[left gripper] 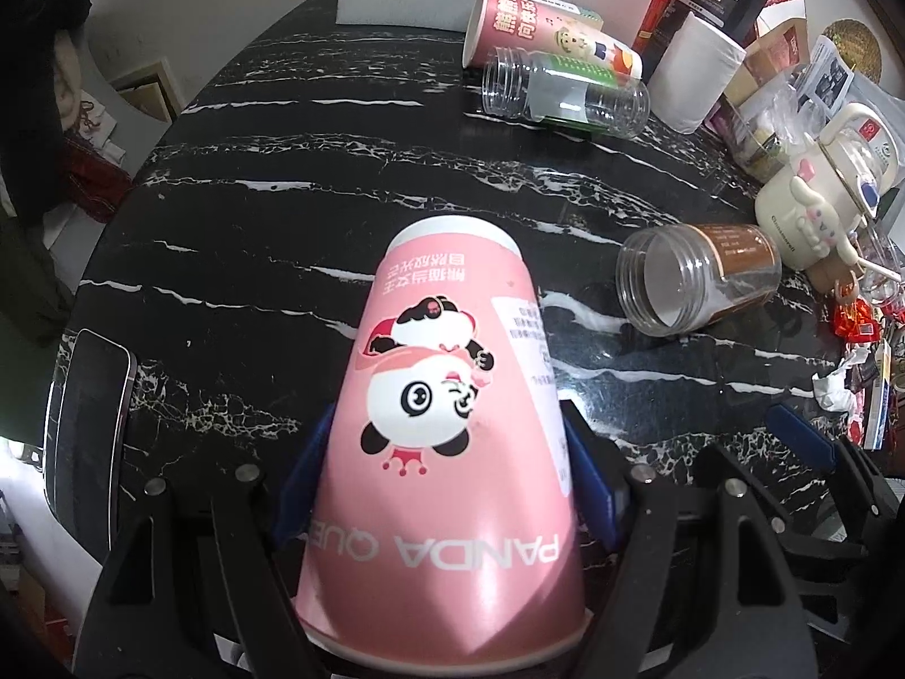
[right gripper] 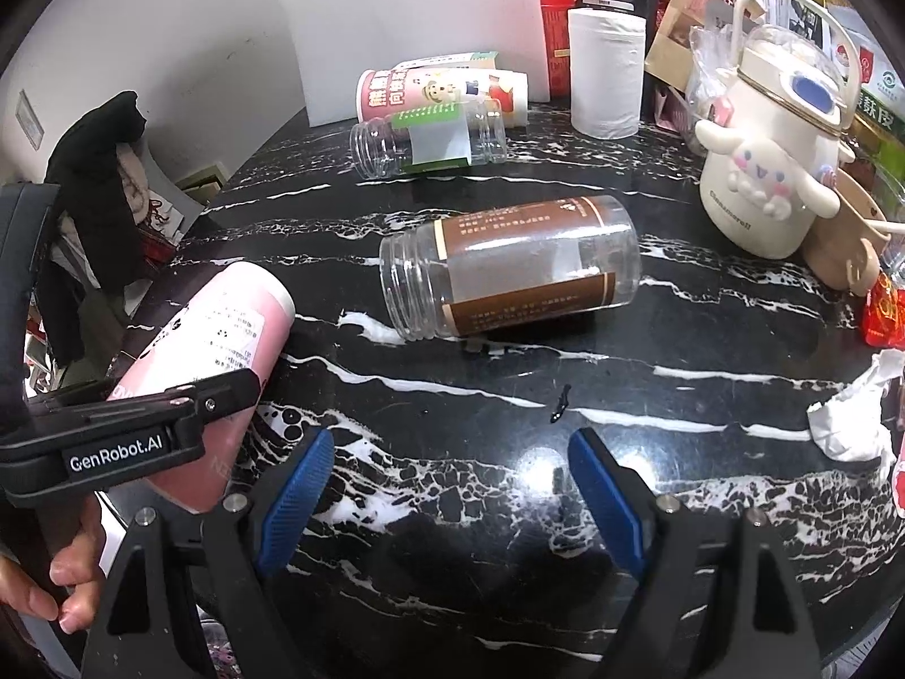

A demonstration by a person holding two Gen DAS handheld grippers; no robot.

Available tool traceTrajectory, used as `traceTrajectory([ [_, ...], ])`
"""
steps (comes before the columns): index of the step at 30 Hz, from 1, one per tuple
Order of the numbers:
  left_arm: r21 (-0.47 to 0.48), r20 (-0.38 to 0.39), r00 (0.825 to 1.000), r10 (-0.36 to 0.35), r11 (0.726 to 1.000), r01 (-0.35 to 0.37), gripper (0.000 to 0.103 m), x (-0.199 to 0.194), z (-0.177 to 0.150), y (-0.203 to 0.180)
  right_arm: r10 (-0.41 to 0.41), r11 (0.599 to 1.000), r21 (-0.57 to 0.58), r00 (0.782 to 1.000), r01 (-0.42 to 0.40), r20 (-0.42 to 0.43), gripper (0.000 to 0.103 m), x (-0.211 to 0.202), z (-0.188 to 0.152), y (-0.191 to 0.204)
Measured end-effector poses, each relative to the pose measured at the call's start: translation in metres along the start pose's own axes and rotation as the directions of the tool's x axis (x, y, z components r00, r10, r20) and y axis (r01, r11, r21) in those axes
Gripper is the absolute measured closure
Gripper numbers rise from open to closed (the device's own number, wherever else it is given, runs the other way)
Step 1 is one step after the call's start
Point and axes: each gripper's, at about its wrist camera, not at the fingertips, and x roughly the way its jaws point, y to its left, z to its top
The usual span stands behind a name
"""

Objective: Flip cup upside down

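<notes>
The tall pink paper cup with a panda print (left gripper: 452, 424) hides most of both blue finger pads (left gripper: 588, 486). Its white sticker's small print (left gripper: 526, 322) is too small to read. The black smartphone (left gripper: 85, 430) is cut off at the picture's left edge.

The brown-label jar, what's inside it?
The clear plastic jar with the brown label lies sideways, lid off. Little shows through its clear parts except a whitish scrap; the label hides the rest.

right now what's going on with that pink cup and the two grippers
The left gripper is shut on the pink panda cup, holding it tilted over the black marble table with its closed base pointing away from the camera and its wide rim nearest the camera. The print reads upside down in the left wrist view. The right gripper is open and holds nothing, over bare table. A brown-labelled clear jar lies on its side beyond.
</notes>
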Motion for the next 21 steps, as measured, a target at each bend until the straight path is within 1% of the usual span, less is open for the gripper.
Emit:
traceTrajectory([
  [12,0.016,-0.015,1.0,0.017,1.0,-0.017,0.028,0.0072,-0.0017,-0.0014,-0.004,1.0,0.003,1.0,0.004,-0.004,0.018,0.0002,-0.0024,-0.0009],
  [16,0.034,-0.025,0.999,0.034,0.999,-0.033,0.028,0.0083,-0.0009,-0.0048,-0.003,1.0,0.002,1.0,0.003,-0.006,0.018,0.0001,-0.0018,-0.0004],
  [21,0.052,-0.029,0.999,0.032,0.998,-0.03,0.028,0.007,-0.0003,-0.0082,-0.006,1.0,0.0,1.0,0.006,-0.005,0.018,-0.0008,-0.0015,0.0009],
])
